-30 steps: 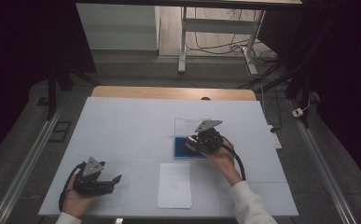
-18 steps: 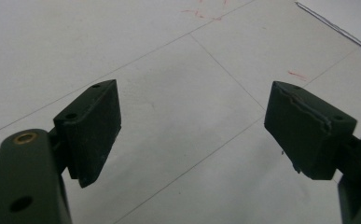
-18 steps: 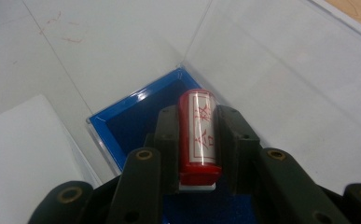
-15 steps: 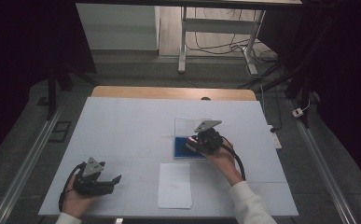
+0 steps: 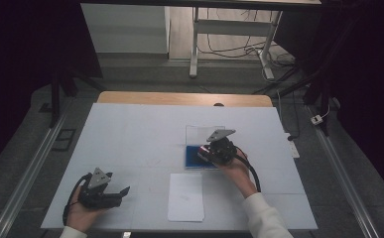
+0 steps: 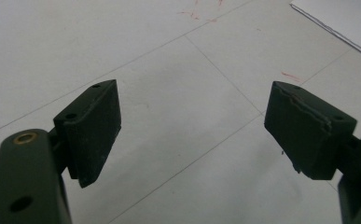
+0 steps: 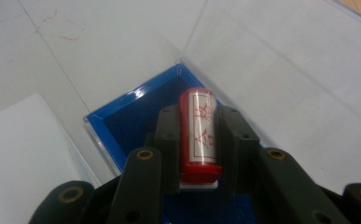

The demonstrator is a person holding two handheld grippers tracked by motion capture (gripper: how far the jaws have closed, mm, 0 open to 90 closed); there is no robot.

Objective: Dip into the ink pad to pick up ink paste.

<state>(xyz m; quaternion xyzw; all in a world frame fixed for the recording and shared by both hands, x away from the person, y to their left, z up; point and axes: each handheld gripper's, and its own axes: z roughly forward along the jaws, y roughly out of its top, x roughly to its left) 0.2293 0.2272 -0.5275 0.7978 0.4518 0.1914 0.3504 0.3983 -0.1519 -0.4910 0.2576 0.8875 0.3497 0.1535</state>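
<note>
— Stamp (image 7: 197, 135) first: where do we find it?

— We see the red cylinder with a white label and red characters clamped between the two black jaws of the right gripper (image 7: 197, 140). The jaws press against both of its sides, so that gripper is closed on it. Its far end points toward 12 o'clock in the right gripper view, out over the blue tray (image 7: 122, 122).

— And from above?

— In the high view we place the right gripper (image 5: 213, 150) a little toward 3 o'clock from the table's (image 5: 130, 129) centre, right over the blue tray (image 5: 192, 161). We cannot tell whether the stamp touches the blue floor. A clear lid (image 5: 198, 133) lies at the tray's 12 o'clock edge, and a white sheet of paper (image 5: 186, 196) lies near the tray at its 6 o'clock side.

— What about the other one?

— We see the left gripper (image 5: 117, 193) near 7 o'clock on the table, well apart from the tray. In its own view the jaws stand wide apart, nothing between them, with bare white table (image 6: 178, 70) behind.
</note>
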